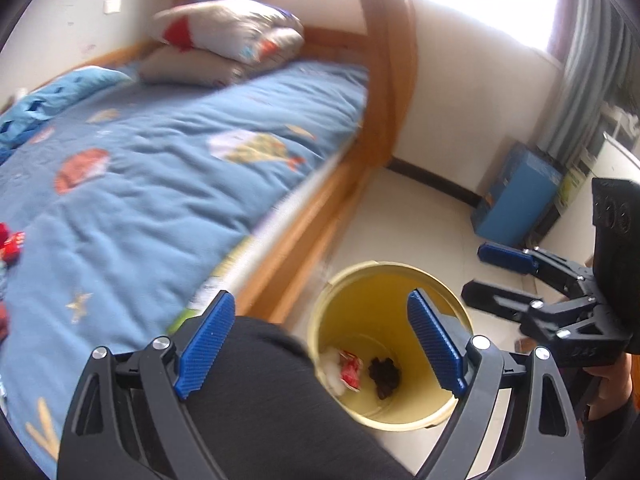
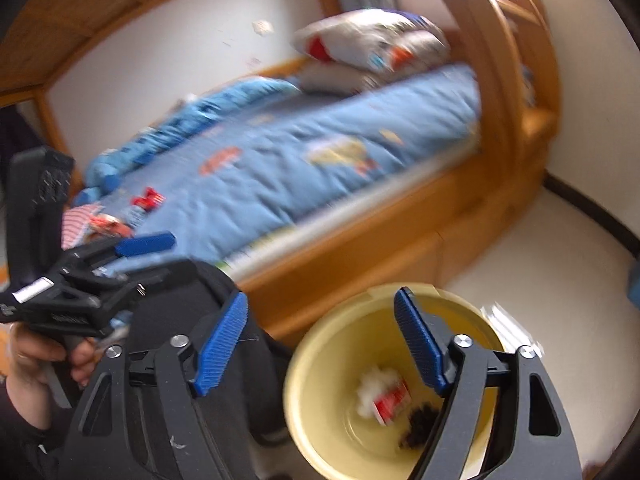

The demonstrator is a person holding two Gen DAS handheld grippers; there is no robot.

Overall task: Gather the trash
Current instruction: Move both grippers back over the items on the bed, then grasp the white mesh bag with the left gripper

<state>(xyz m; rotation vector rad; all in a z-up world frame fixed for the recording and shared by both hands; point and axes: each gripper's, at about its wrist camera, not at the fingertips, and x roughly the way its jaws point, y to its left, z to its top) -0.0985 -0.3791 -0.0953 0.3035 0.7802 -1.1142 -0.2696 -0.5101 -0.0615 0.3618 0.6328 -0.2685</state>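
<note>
The bin point(image 1: 390, 344) is a pale yellow round bucket standing on the white floor point(image 1: 420, 208) just beside the wooden bed frame point(image 1: 316, 232). At its bottom lie three pieces of trash: a white wad point(image 2: 372, 394), a red-and-white wrapper point(image 2: 394, 400) touching it, and a dark crumbly clump point(image 1: 384, 374) just beside the wrapper.

More trash is left on the bed point(image 1: 160, 184), well apart from the bin. Red wrappers point(image 2: 148, 199) lie on the blue quilt toward its far end, with a striped red-and-white scrap point(image 2: 82, 218) and an orange-red piece point(image 2: 108, 224) near them. These look thin and crinkly, likely light and apt to slip.

The right claw point(image 2: 320, 344) hangs above the bin's near rim, jaws spread wide with nothing between the blue pads. The left claw point(image 1: 322, 344) is also wide open and empty, above the bin's bed-side rim; a dark-clothed knee point(image 1: 260, 392) shows under it.

The drop looks done, so the step in hand seems to be going back to the bed for the next piece. Doing it well means keeping the jaws wide on approach, coming down over one wrapper rather than the pile, and pinching the wrapper without catching the quilt. Both views are smeared, so small scraps may be missed.
</note>
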